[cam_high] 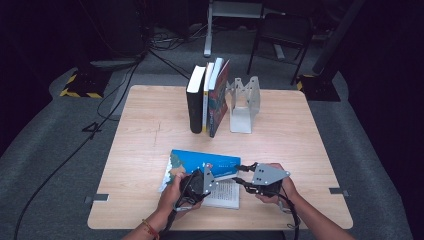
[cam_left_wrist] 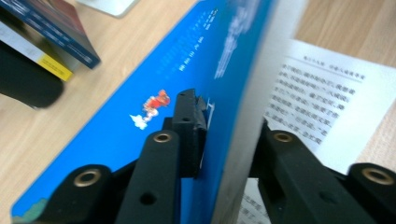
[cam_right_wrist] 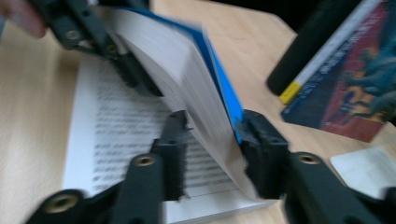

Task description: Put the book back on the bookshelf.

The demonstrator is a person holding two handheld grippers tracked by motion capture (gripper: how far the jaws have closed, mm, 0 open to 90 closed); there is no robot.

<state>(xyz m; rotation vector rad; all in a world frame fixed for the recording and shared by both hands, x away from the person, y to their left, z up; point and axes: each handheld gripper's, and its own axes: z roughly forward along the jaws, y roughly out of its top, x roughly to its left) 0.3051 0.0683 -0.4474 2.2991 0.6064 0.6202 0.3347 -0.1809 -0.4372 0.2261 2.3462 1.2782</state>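
Observation:
A blue-covered book (cam_high: 200, 161) lies open near the table's front edge, with a printed page (cam_high: 226, 194) flat on the wood. Its front cover and a thick block of pages are lifted at a slant. My left gripper (cam_high: 207, 176) is shut on this raised part. In the left gripper view the gripper (cam_left_wrist: 229, 126) has one jaw on the blue cover (cam_left_wrist: 140, 93) and the other behind the page edges. My right gripper (cam_high: 243, 175) comes from the right. In the right gripper view it (cam_right_wrist: 212, 130) clamps the same page block (cam_right_wrist: 187, 70) and cover.
Three upright books (cam_high: 207, 97) stand at the back middle of the wooden table (cam_high: 150, 120), leaning against a grey metal bookend (cam_high: 244, 102). Beyond the table are dark floor, cables and a chair.

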